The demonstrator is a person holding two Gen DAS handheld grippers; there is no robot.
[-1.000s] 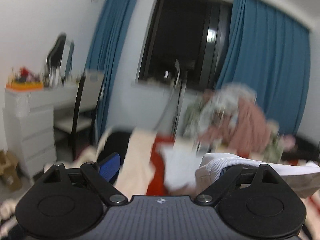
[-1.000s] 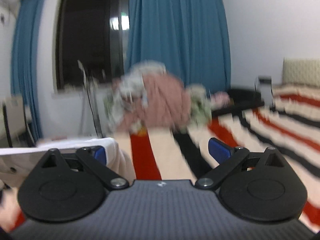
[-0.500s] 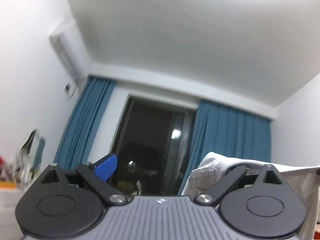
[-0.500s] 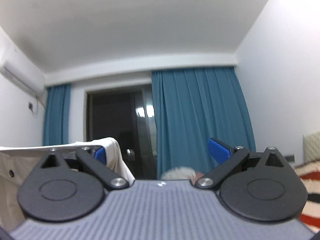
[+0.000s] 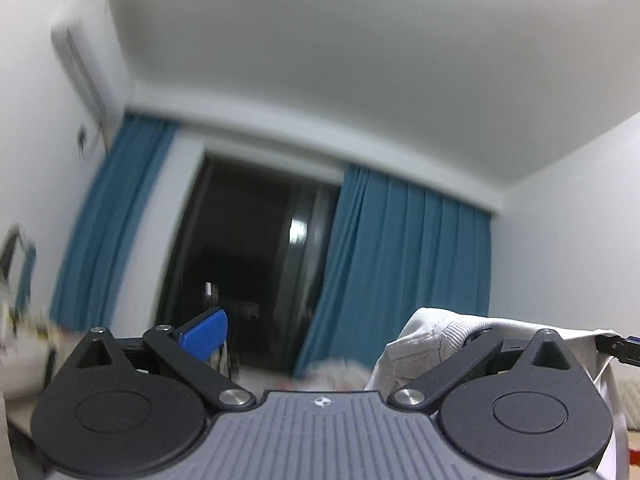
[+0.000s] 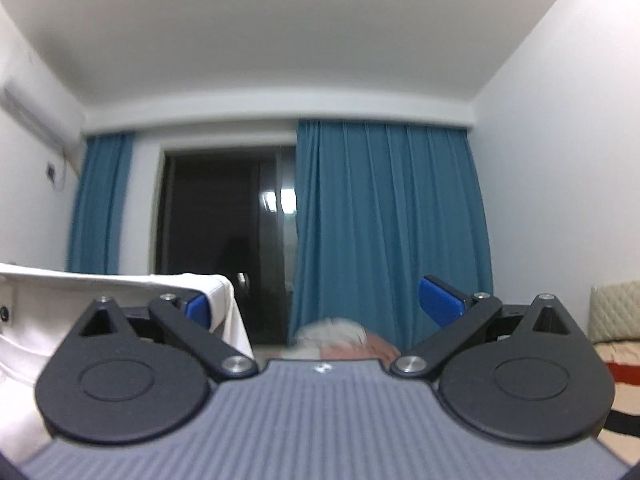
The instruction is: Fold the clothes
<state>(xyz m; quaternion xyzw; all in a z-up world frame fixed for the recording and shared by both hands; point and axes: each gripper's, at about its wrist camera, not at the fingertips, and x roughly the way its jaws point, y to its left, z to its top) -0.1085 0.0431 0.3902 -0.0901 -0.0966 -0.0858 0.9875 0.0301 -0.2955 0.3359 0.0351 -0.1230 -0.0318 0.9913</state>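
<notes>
A white garment (image 5: 432,328) with a ribbed edge is draped over the right finger of my left gripper (image 5: 332,336), whose jaws stand wide apart. Its blue left pad (image 5: 204,334) is bare. In the right wrist view the same white garment (image 6: 120,284) hangs over the left finger of my right gripper (image 6: 320,308), also open, with its right pad (image 6: 440,306) bare. The cloth stretches between the two grippers, which are raised and point toward the window. The garment's lower part is hidden below both views.
A blurred pile of pink and white clothes (image 6: 344,334) lies ahead, low in view. A striped blanket (image 6: 624,380) and a quilted cushion (image 6: 616,312) are at the right. Blue curtains (image 6: 384,220) frame a dark window (image 6: 224,216). An air conditioner (image 5: 80,68) hangs high on the left wall.
Both grippers swung up from facing the bed and clothes pile to facing the ceiling, then dipped slightly. The white garment stayed hooked on the same fingers throughout.
</notes>
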